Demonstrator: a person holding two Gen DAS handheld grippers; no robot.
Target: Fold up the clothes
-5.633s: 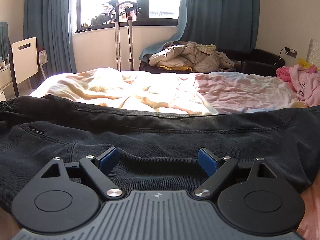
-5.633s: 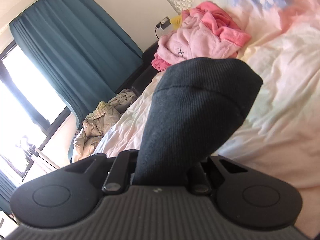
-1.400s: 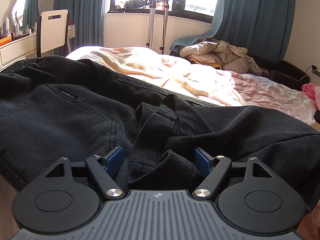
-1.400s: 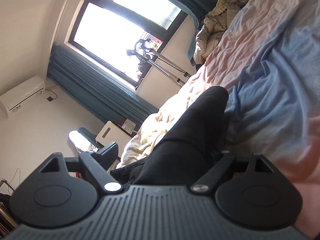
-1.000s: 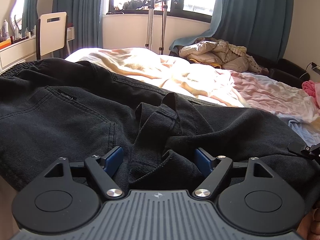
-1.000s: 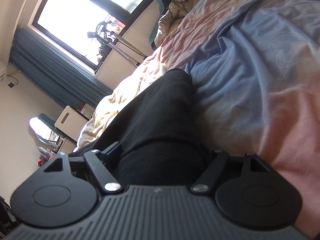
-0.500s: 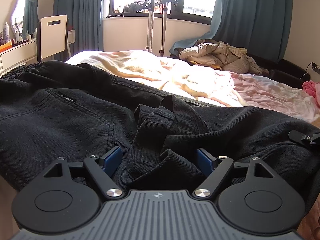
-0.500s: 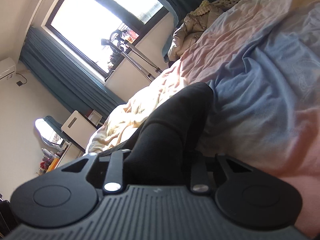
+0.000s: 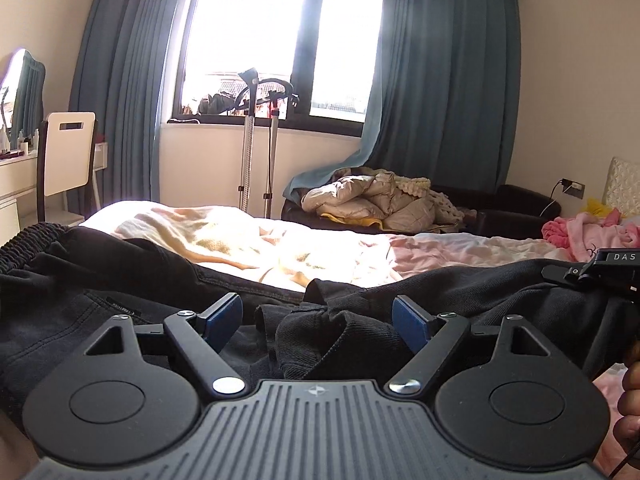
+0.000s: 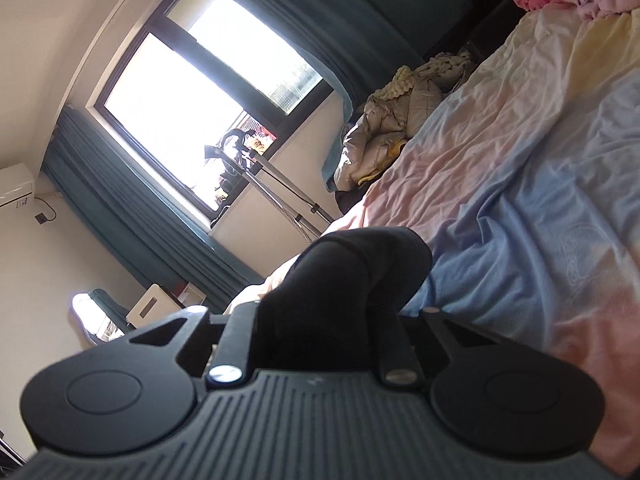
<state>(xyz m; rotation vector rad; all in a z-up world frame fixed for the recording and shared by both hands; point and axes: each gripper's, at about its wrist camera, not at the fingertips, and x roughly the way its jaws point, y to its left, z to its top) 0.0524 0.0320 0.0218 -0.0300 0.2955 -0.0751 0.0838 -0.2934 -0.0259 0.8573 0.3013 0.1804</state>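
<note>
My L gripper [image 9: 318,318] has its 2 blue pads [image 9: 408,322] spread wide, nothing pinched; a bunched fold of the black pants [image 9: 120,280] sits btwn them w/o being squeezed. The pants lie across the near edge of the bed [image 9: 360,248], elastic waistband far left, a small label on the cloth left of the L pad. My R gripper [image 10: 316,320] is pressed tight on a hump of the same black fabric, cloth bulging up out of the jaws and drooping toward the pastel sheet [image 10: 540,220]. From the L wrist view the R tool shows at far right, on the pants' right end, w/ part of a hand [image 9: 630,396] below it. Bkgd: pink garment [image 9: 588,236] at the bed's right end near the pillow, beige puffy jacket [image 9: 372,200] heaped on a dark sofa, 2 metal poles in front of the window [image 9: 280,40], blue curtains either side, white chair [image 9: 66,156] at left.
</note>
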